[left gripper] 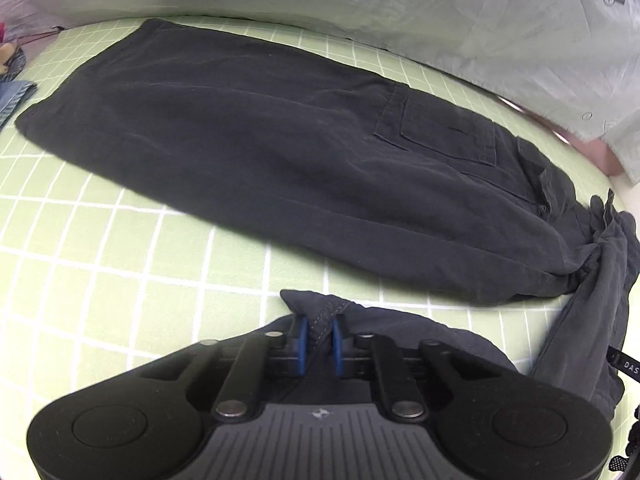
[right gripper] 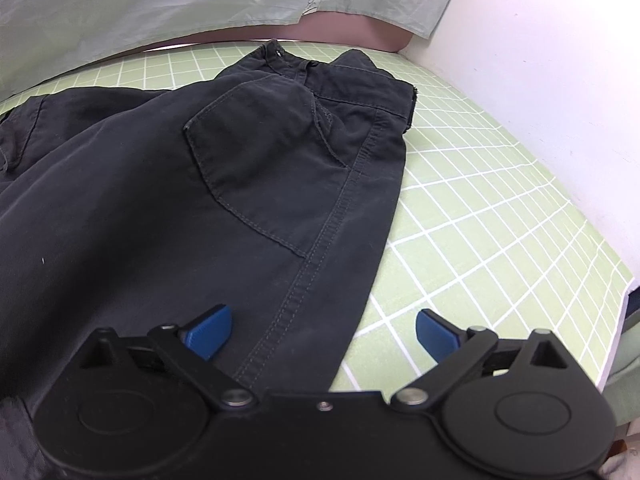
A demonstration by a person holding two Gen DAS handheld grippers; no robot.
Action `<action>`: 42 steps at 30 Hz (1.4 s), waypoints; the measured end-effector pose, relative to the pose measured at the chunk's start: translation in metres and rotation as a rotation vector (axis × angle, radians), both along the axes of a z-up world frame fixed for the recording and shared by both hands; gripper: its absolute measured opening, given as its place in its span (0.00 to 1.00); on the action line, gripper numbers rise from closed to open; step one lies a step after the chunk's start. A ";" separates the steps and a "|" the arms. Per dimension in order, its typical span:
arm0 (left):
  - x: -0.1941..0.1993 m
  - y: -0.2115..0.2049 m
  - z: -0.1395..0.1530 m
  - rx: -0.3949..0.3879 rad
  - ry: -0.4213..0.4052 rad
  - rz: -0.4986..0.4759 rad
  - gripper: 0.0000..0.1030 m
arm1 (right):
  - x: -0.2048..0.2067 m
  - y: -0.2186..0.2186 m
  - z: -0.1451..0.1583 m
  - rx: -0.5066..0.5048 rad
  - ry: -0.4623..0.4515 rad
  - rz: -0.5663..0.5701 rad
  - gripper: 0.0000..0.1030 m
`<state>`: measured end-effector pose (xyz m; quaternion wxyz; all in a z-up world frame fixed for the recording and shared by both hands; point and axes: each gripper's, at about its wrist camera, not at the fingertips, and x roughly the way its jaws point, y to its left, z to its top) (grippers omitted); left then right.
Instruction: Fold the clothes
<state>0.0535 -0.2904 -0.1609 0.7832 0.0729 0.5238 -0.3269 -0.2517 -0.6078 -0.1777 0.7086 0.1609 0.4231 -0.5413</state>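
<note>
Dark trousers [left gripper: 256, 148] lie on a pale green mat [left gripper: 100, 280] marked with a white grid. In the left wrist view one leg stretches flat across the mat, running from a hem at upper left to a bunched, twisted part at right. A cargo pocket [left gripper: 436, 124] sits on that leg near the right end. A second fold of the same dark cloth rises in the foreground, and the left gripper [left gripper: 319, 334] pinches its stitched edge between two blue pads [left gripper: 302, 342] that stand almost together. A small strip with white letters hangs from the cloth at the right edge.

The right wrist view shows what the left does not: the waist end of the trousers, with the waistband [right gripper: 360, 92] at the top and a back pocket [right gripper: 260, 160] below it. A double-stitched side seam [right gripper: 320, 248] runs down toward the camera. The right gripper [right gripper: 324, 338] is spread wide, with one blue pad over the cloth and the other over bare mat; the trouser edge passes between them, and nothing is gripped.

Behind the mat, both views show a person's pale shirt [right gripper: 160, 4]. The right view alone shows a white wall [right gripper: 540, 80] along the mat's right side. The left view alone shows a scrap of blue denim [left gripper: 14, 98] at the far left.
</note>
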 end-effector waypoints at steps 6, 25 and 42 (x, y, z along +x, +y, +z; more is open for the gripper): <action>0.007 0.059 0.031 -0.001 -0.066 0.209 0.09 | 0.003 0.000 0.001 -0.012 0.041 0.026 0.96; 0.009 0.141 0.039 0.071 -0.151 0.417 0.57 | 0.001 -0.007 0.005 0.026 0.017 0.093 0.97; 0.027 0.056 0.002 0.090 -0.095 0.101 0.80 | 0.001 0.001 0.002 0.007 -0.004 0.011 0.97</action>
